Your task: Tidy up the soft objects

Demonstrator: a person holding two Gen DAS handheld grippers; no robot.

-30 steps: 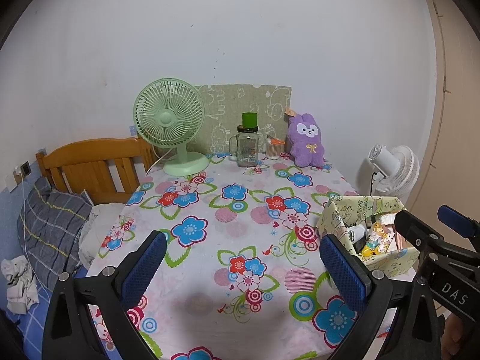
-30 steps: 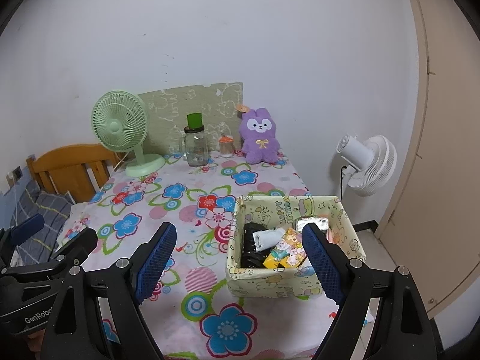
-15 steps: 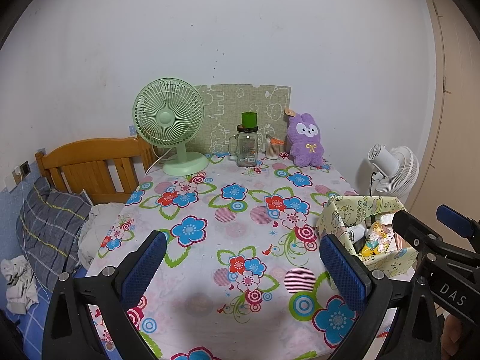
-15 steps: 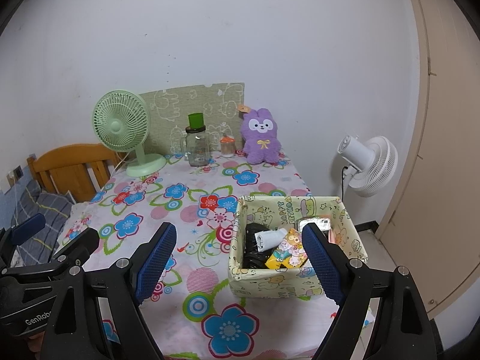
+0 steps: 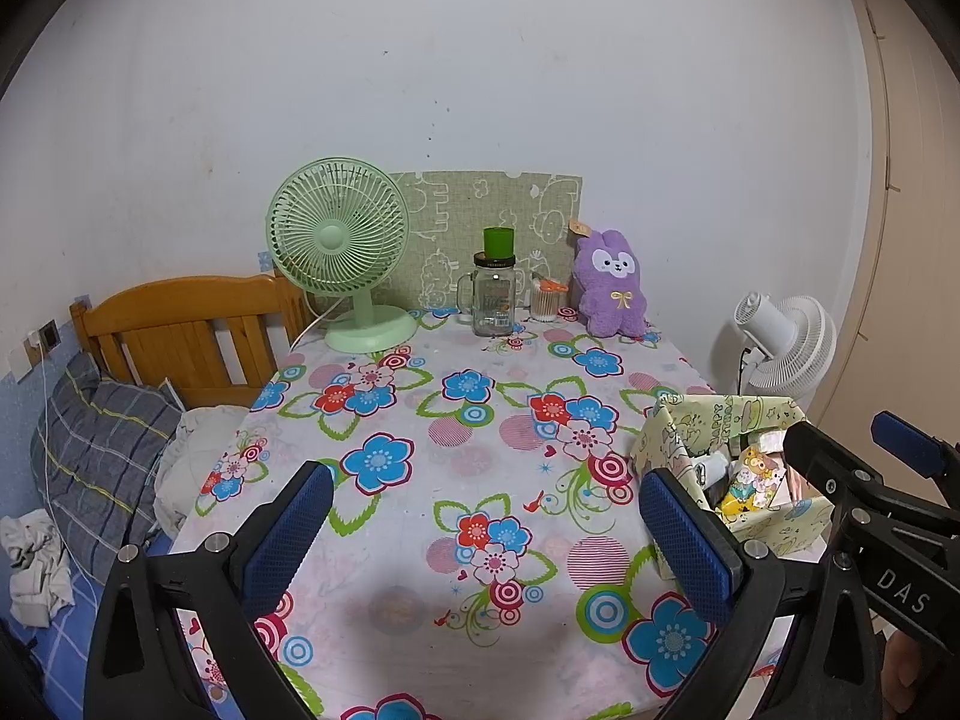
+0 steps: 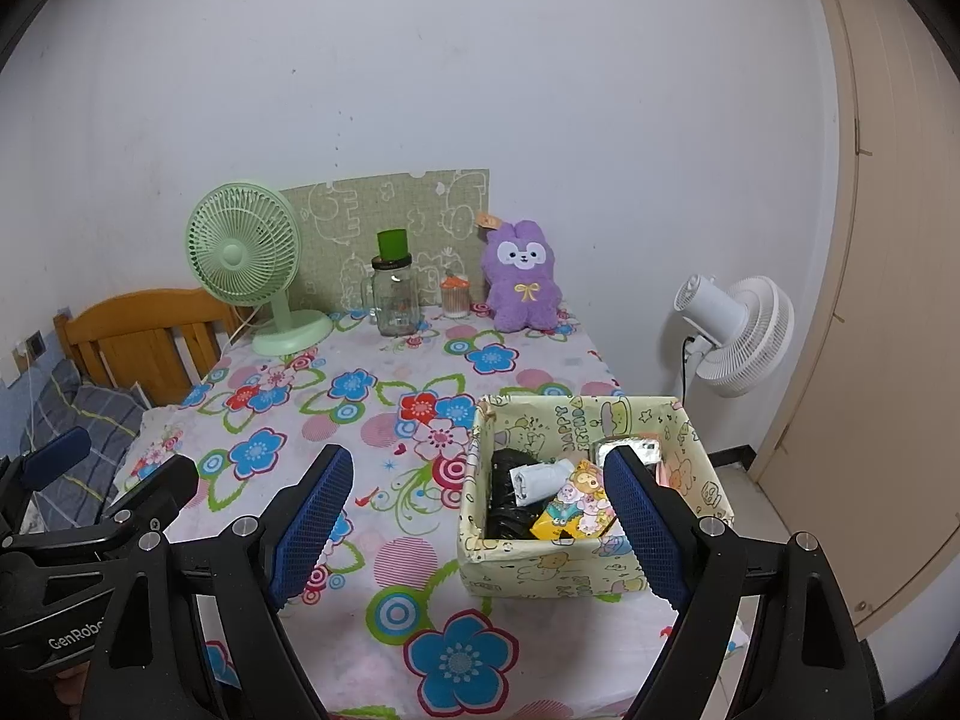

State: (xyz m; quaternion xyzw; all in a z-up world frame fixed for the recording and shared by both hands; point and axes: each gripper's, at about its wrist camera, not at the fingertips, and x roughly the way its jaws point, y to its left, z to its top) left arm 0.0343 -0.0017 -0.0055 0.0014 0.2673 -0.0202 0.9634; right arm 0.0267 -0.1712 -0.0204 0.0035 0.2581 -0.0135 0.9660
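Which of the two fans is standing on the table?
The green fan, standing at the table's far left corner; the white fan stands off its right edge.

Soft, even indoor light, faint shadows, sharp focus; fisheye bending and dark vignetted corners in both views.

L gripper [image 5: 480, 522] hangs over the near edge of the table [image 5: 420, 438], jaws spread wide, nothing btwn the blue pads, tilted down toward the cloth. R gripper [image 6: 477, 516] beside it, nearer the table's right edge, also wide apart & empty, same downward tilt. Each shows in the other's view: R at right side [image 5: 864, 480], L at left side [image 6: 102, 480].
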